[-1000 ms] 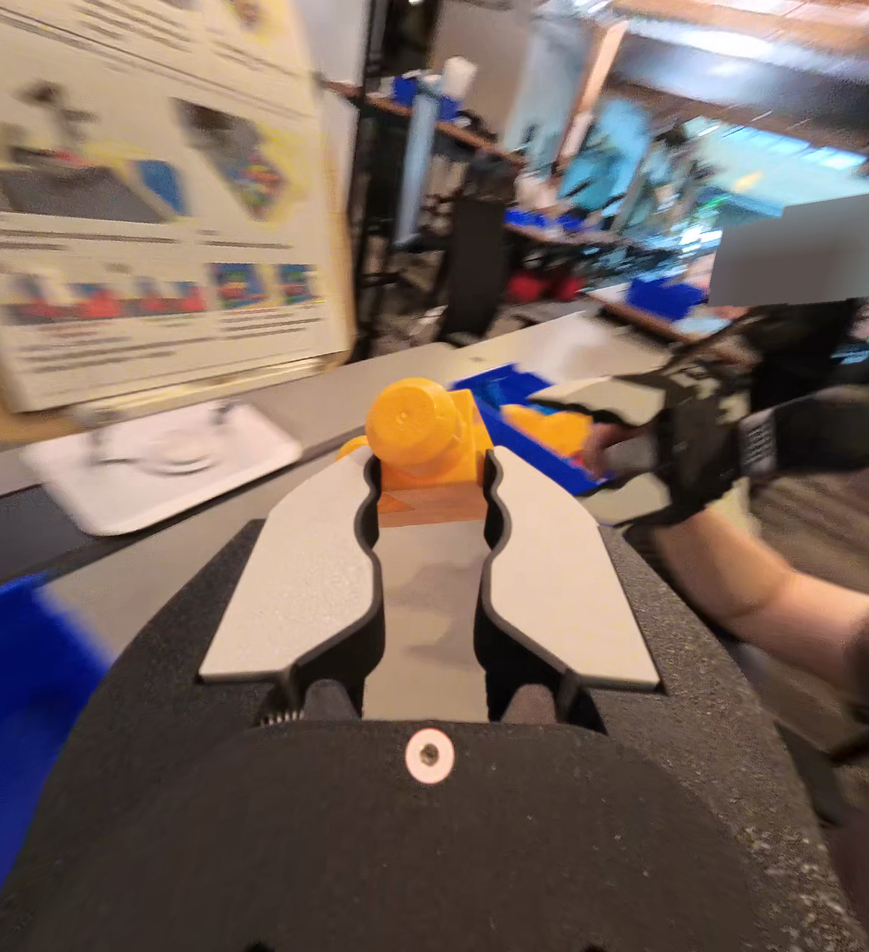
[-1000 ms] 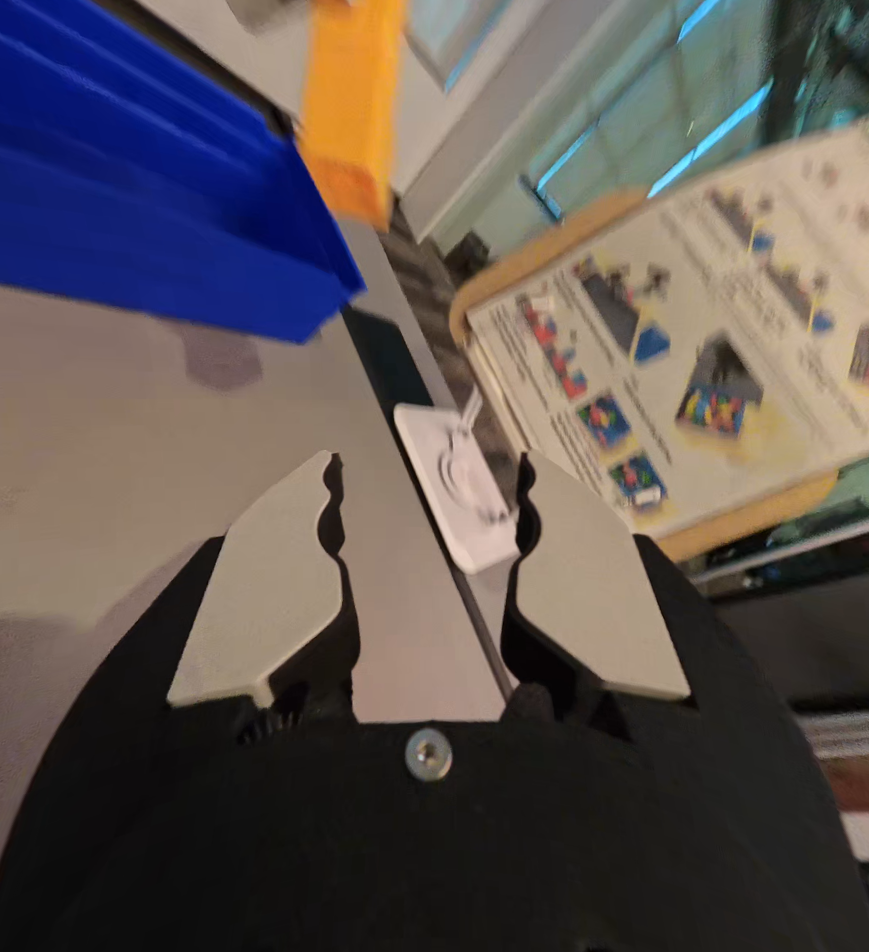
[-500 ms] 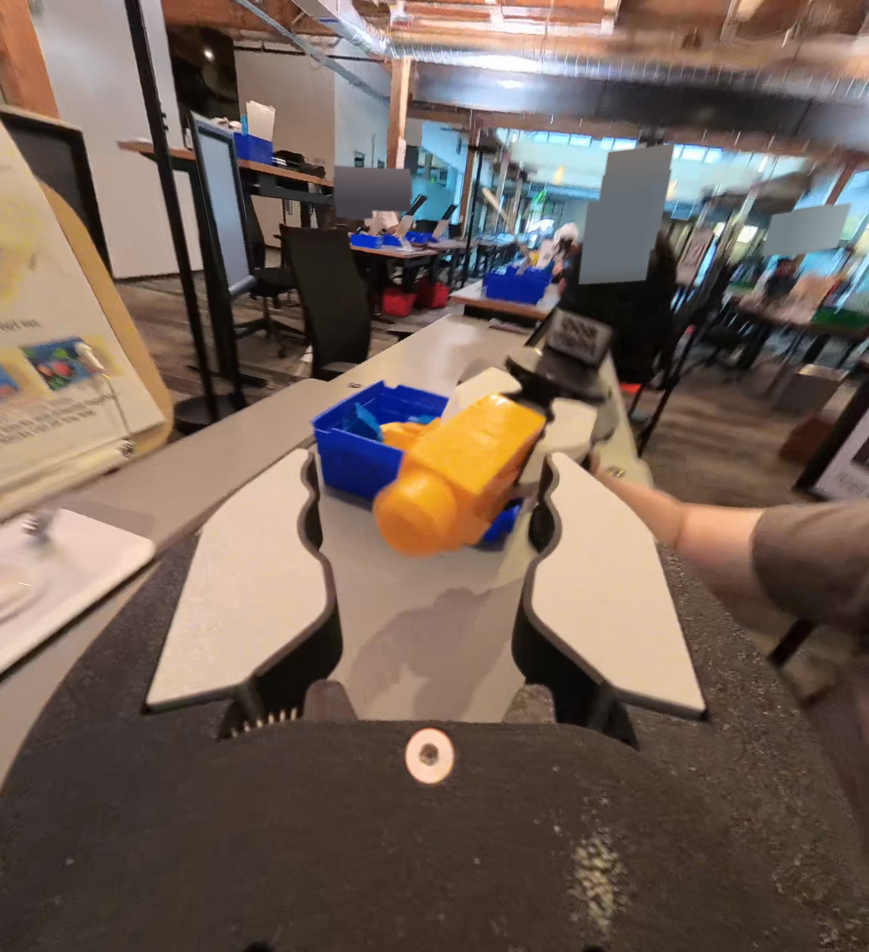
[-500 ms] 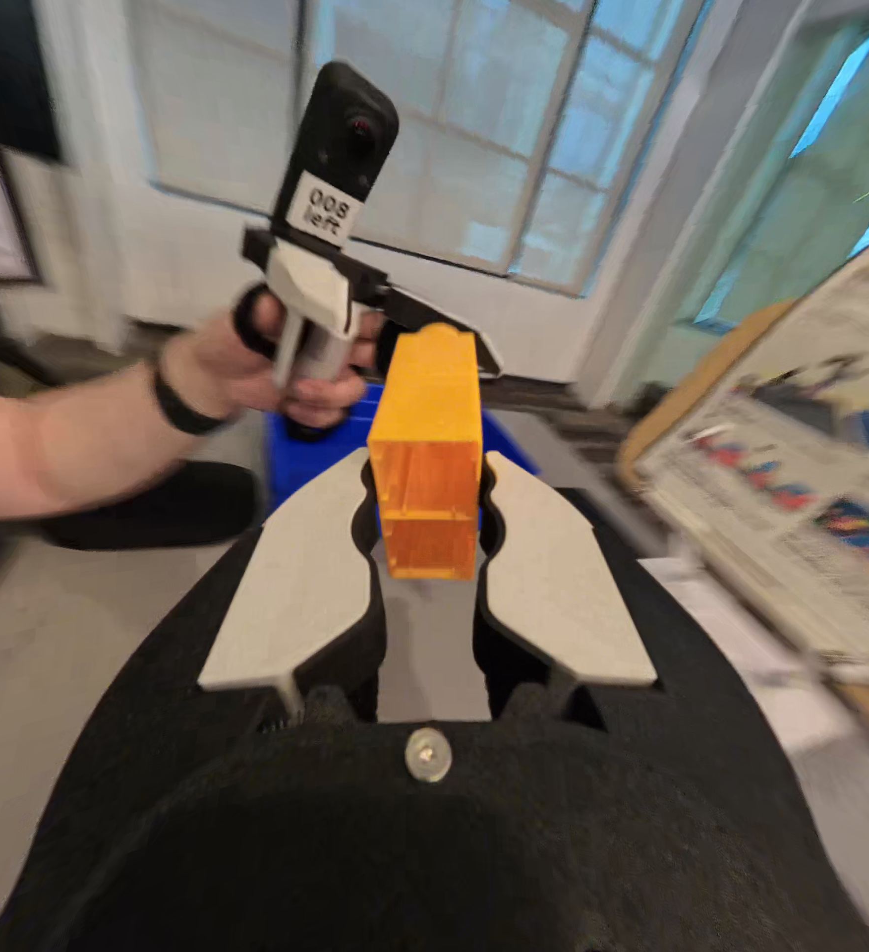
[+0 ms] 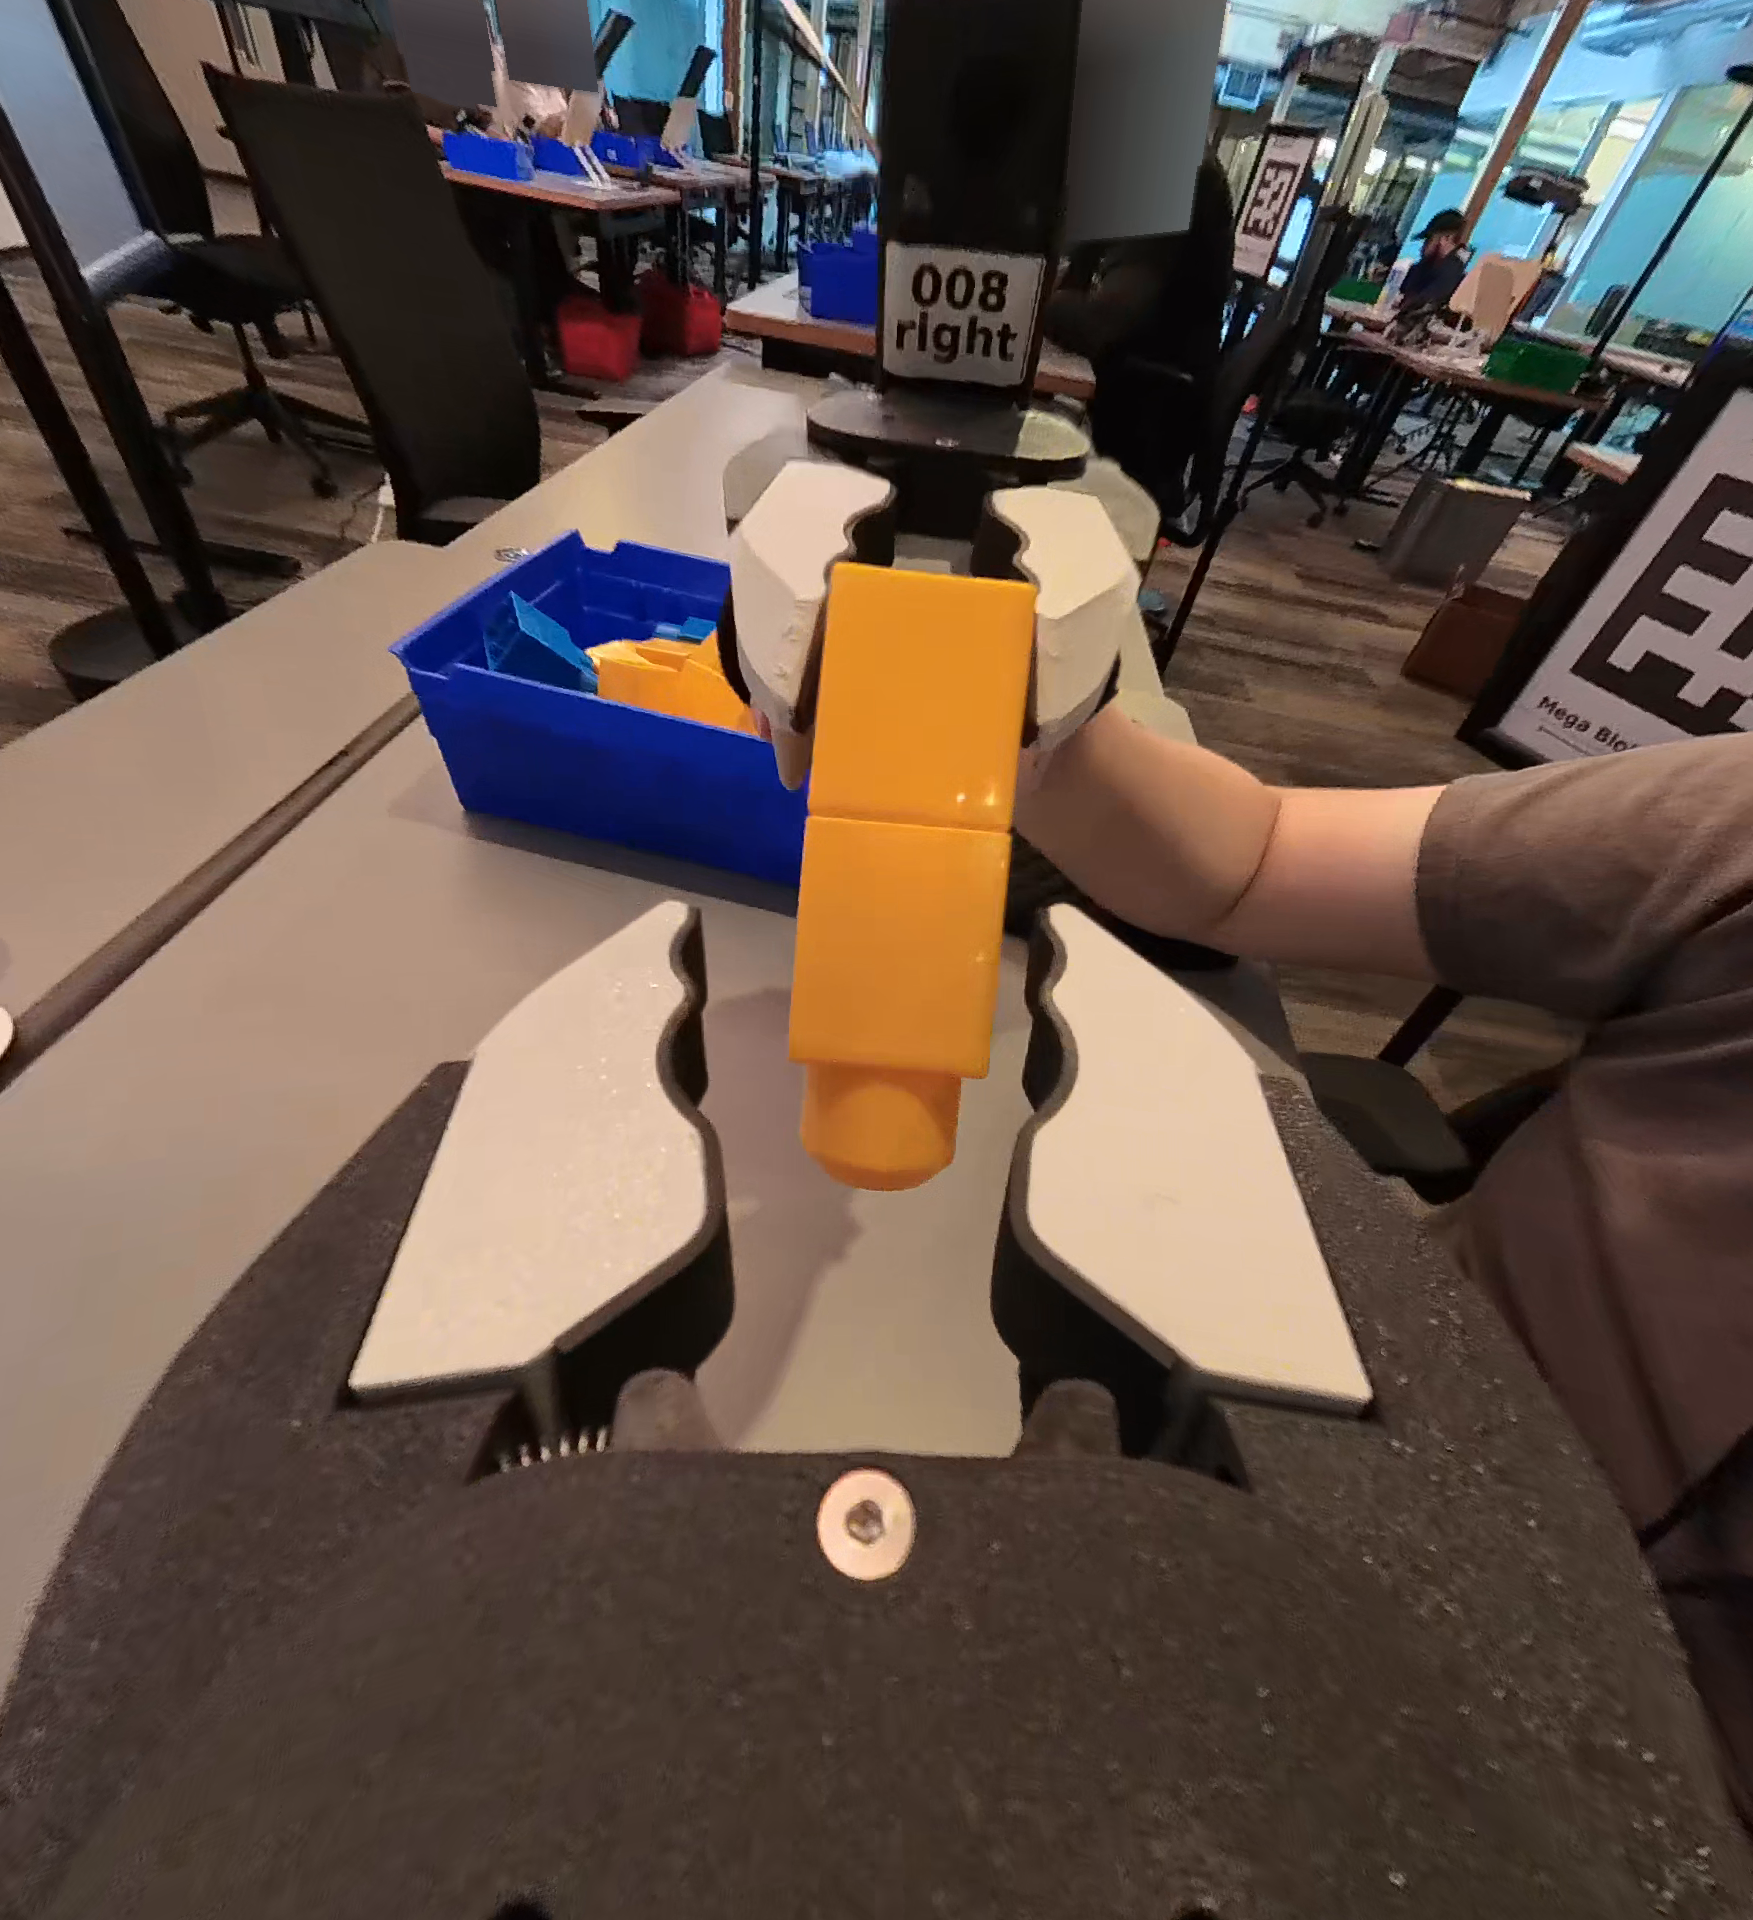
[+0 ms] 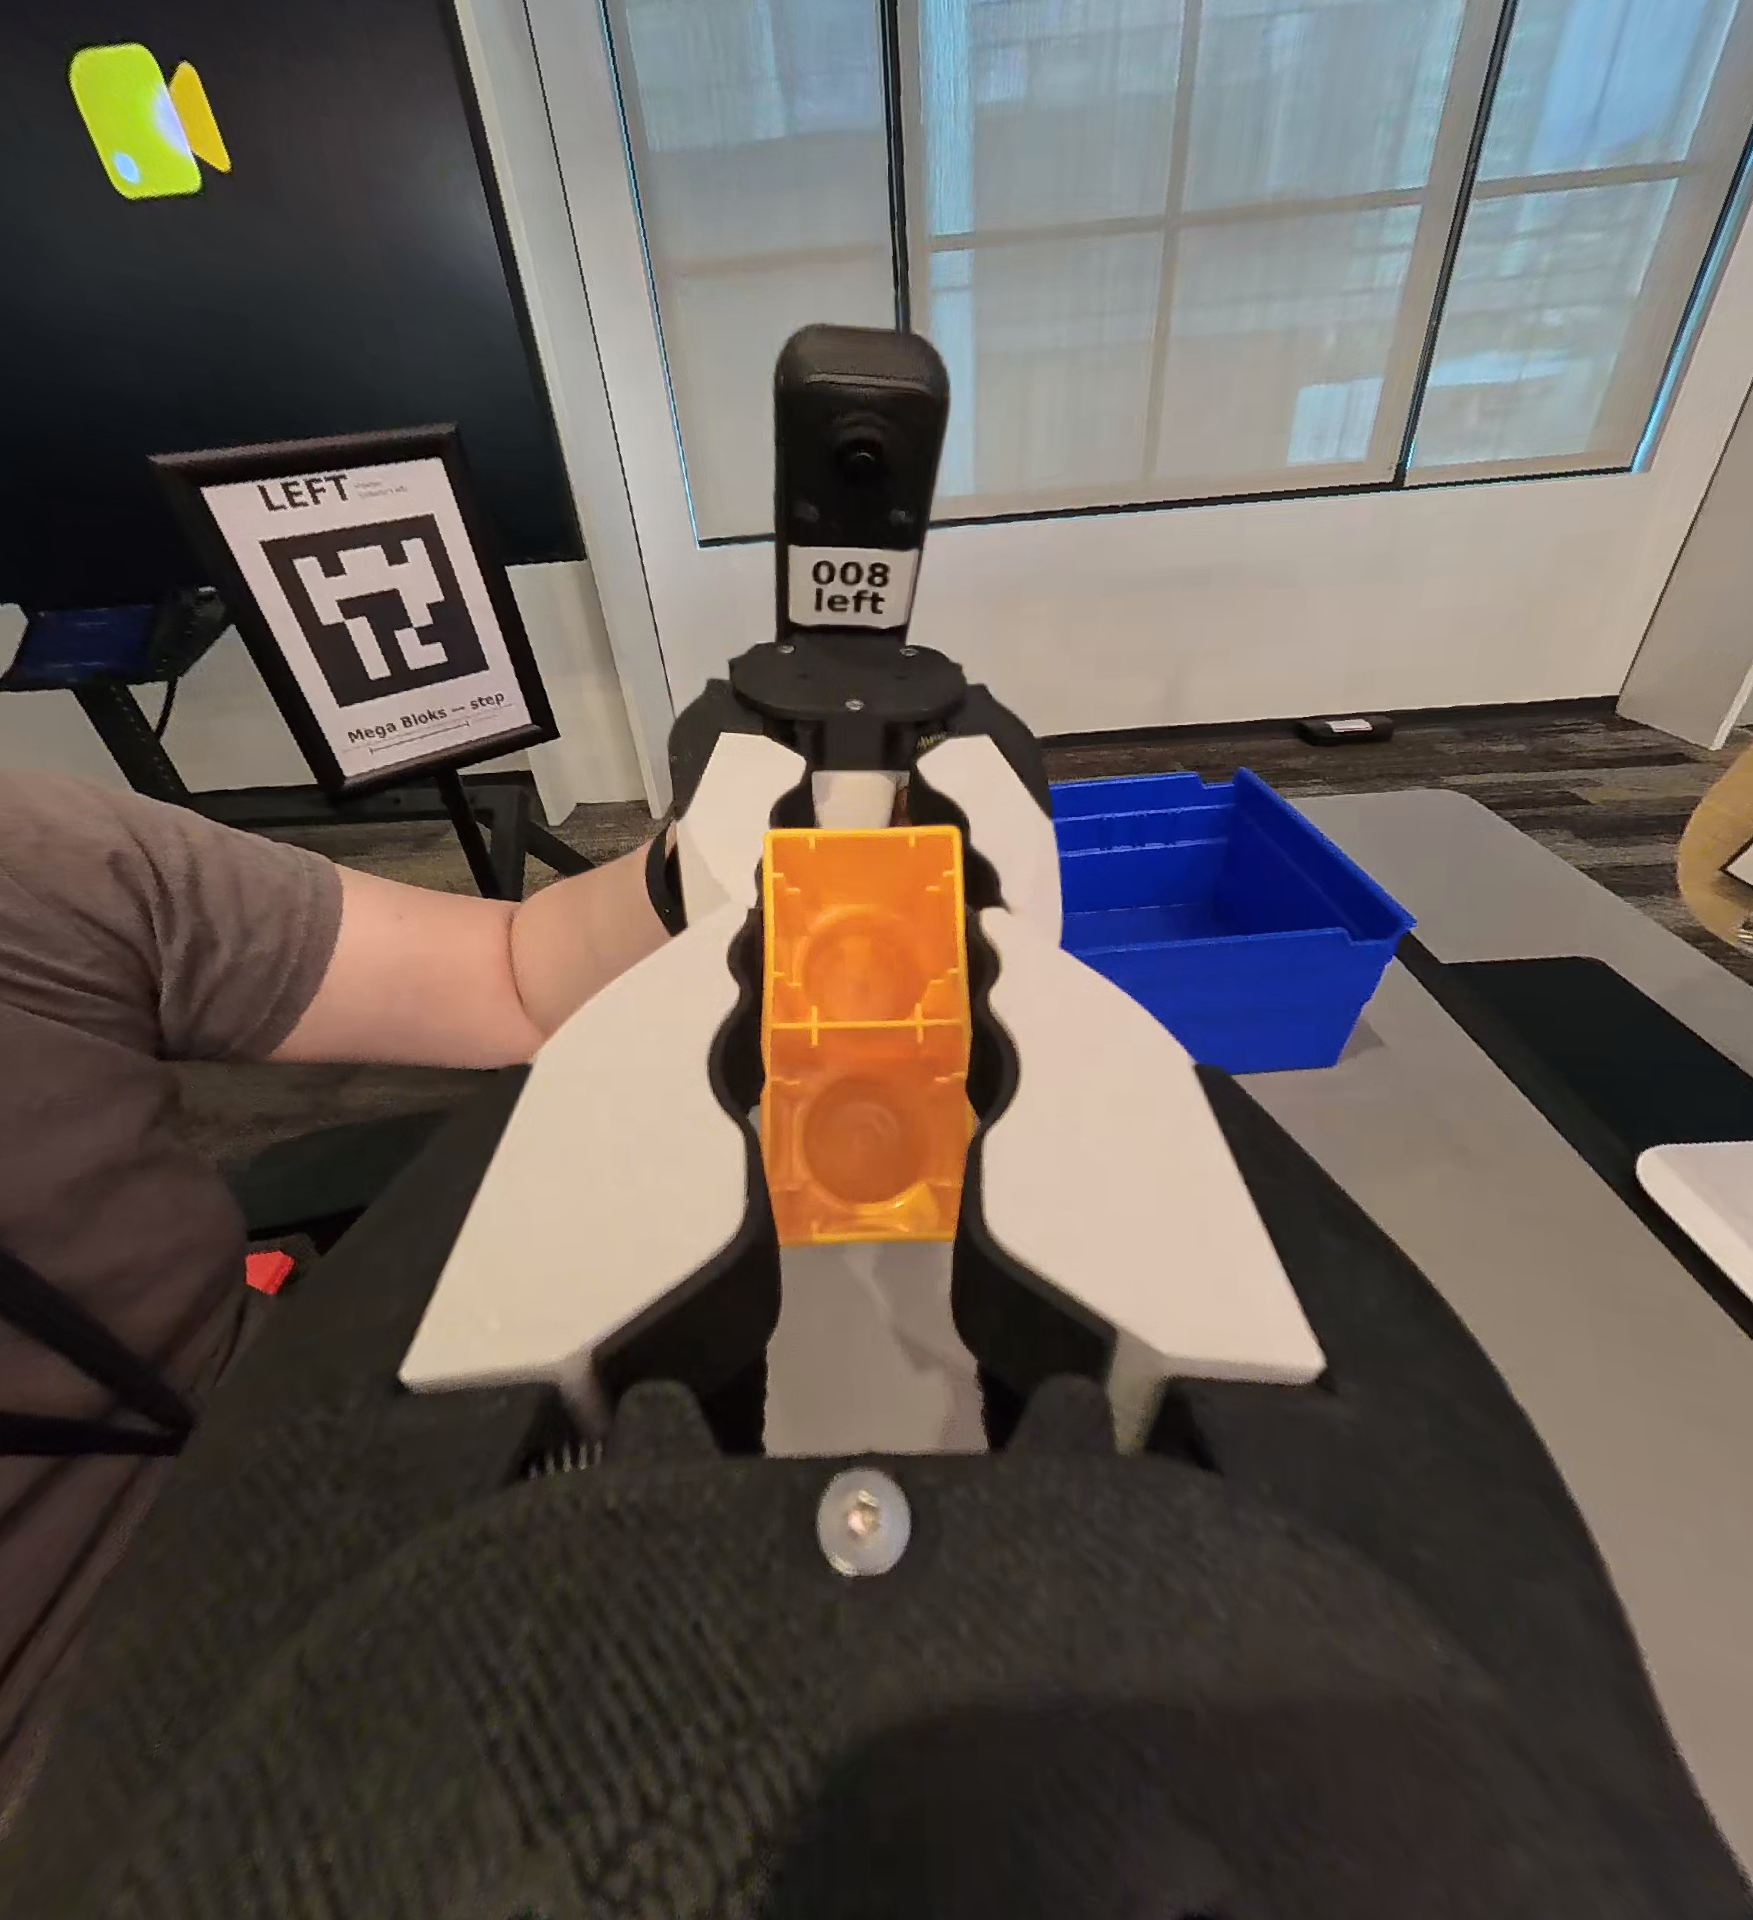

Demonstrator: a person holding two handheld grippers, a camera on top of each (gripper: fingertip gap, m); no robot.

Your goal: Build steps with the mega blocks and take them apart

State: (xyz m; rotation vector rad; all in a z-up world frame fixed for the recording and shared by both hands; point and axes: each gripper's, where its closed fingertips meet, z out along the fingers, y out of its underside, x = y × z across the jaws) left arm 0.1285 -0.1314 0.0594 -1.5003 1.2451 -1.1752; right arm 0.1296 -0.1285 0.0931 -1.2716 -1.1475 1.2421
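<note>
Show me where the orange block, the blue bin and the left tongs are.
orange block (image 5: 903,831): left wrist view, its smooth side.
blue bin (image 5: 581,748): left wrist view, its front wall.
left tongs (image 5: 861,925): left wrist view, midway between tips.

Both feeds come through bright and sharp, with no motion blur. On the right wrist view, soft daylight pours in through the window (image 6: 1215,239), slightly washed out. The orange block (image 5: 903,821) shows small glare spots and casts a faint shadow on the grey table (image 5: 228,1039). I see strong wide-angle bending toward the edges, and flat grey patches cover parts of the left view's background.
</note>
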